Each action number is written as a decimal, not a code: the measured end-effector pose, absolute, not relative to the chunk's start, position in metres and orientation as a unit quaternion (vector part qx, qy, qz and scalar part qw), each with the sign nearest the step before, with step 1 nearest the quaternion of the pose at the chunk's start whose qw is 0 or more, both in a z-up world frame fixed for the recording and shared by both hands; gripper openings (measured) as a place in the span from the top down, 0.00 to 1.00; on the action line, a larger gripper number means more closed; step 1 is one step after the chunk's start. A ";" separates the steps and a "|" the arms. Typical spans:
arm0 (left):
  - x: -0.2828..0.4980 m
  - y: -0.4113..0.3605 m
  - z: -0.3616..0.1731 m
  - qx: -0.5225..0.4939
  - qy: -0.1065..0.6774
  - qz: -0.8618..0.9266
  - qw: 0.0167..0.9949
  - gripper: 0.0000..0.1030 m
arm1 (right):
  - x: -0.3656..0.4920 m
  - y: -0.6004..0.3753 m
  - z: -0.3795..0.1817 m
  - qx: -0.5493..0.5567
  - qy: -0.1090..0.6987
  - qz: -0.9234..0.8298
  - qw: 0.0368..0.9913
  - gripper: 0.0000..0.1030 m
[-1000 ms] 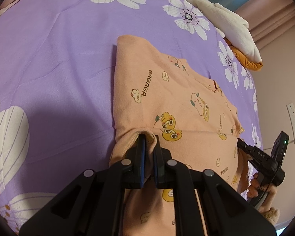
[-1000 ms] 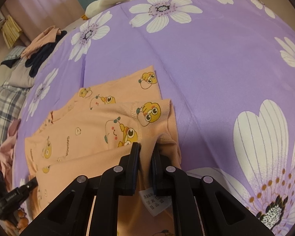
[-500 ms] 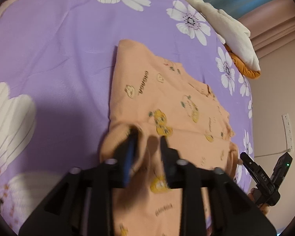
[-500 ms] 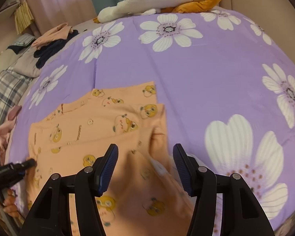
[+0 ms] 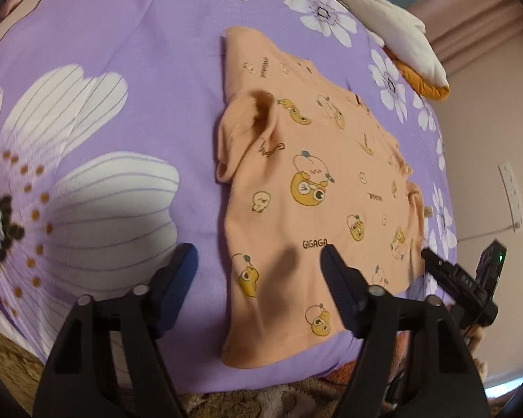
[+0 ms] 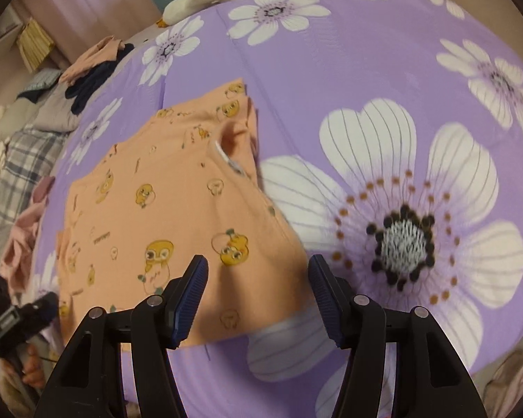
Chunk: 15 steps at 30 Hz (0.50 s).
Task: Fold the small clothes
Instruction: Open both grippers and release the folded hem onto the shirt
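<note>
Orange cloth is what matters here: a small shirt (image 5: 317,188) printed with yellow cartoon faces lies on the purple flowered bedspread (image 5: 122,55), near the edge of the bed closest to the person. It looks already doubled over once, with a second layer peeking out along its far edge in the right wrist view. One corner by the big white flower (image 6: 404,237) is rumpled, and a white label (image 6: 226,155) shows there; the matching corner in the left wrist view has puckered up into a small hump.

Its long axis runs side to side between the two grippers, one end toward the pile of clothes (image 6: 94,66) beside the bed, the other toward the big white flower.

The left hand-held gripper (image 5: 258,271) hangs above the near hem, jaws wide apart, gripping nothing. The right hand-held gripper (image 6: 258,285) is likewise spread wide over the near corner, free of the cloth.

My guess is that one fold is laid and a new hold comes next. That calls for flattening or pinching the two rumpled corners, then carrying one short end over to the other, keeping both layers together so the edges line up.

Beyond the shirt, a white and orange cushion (image 5: 400,31) sits at the head of the bed.
</note>
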<state>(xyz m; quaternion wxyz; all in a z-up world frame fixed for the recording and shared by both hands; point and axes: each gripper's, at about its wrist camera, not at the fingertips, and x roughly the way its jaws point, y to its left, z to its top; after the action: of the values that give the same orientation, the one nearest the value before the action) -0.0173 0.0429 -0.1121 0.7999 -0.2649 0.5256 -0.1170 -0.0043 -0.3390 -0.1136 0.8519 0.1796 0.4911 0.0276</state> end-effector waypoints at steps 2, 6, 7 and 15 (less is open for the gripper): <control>-0.019 0.038 -0.113 -0.266 0.525 -0.123 0.799 0.46 | -0.006 -0.340 -0.115 0.187 0.487 0.031 0.852 0.43; -0.020 0.023 -0.119 -0.261 0.539 -0.146 0.787 0.74 | -0.009 -0.337 -0.117 0.179 0.482 0.042 0.856 0.49; -0.021 0.019 -0.120 -0.256 0.542 -0.146 0.787 0.79 | -0.010 -0.335 -0.118 0.172 0.482 0.041 0.858 0.54; -0.026 0.020 -0.099 -0.272 0.524 -0.152 0.792 0.97 | -0.023 -0.336 -0.104 0.188 0.460 0.067 0.865 0.95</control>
<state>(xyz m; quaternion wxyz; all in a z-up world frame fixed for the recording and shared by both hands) -0.0263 0.0202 -0.0992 0.7924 -0.2722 0.5244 -0.1518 -0.0232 -0.3363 -0.1039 0.8653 0.1876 0.4599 0.0668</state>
